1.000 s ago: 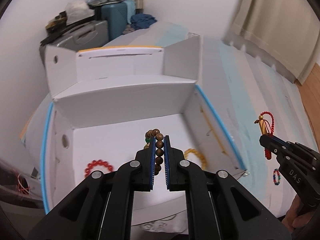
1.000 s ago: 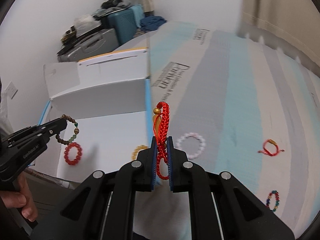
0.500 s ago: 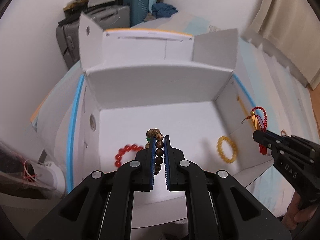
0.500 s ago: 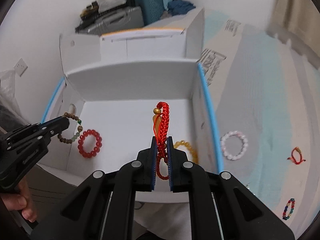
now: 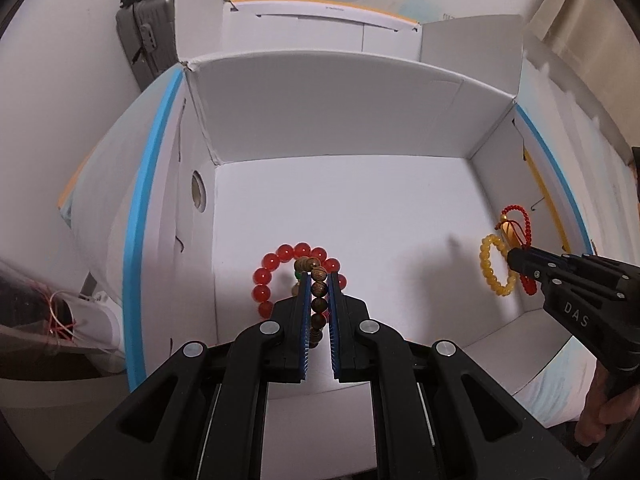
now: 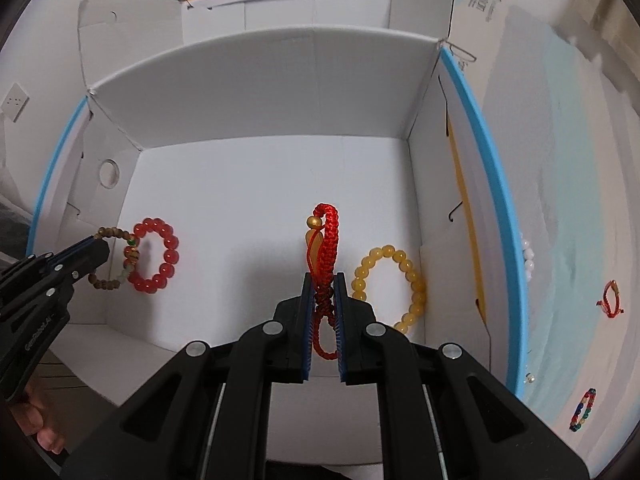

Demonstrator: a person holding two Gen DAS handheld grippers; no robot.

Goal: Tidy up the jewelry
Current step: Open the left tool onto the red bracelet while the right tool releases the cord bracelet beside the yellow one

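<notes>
Both grippers have dropped into the white box (image 5: 340, 92): left gripper (image 5: 319, 280) clamps the wooden bracelet (image 5: 319, 292), right gripper (image 6: 324, 280) the red cord bracelet (image 6: 326, 240)

Both wrist views look steeply down, close, into one white box (image 5: 328, 92).

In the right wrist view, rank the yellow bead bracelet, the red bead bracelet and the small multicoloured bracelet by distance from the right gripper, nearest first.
From the right gripper:
1. Yellow bead bracelet, just right of it, on the box floor.
2. Red bead bracelet, box floor, left side.
3. Small multicoloured bracelet, outside the box, far right.
</notes>
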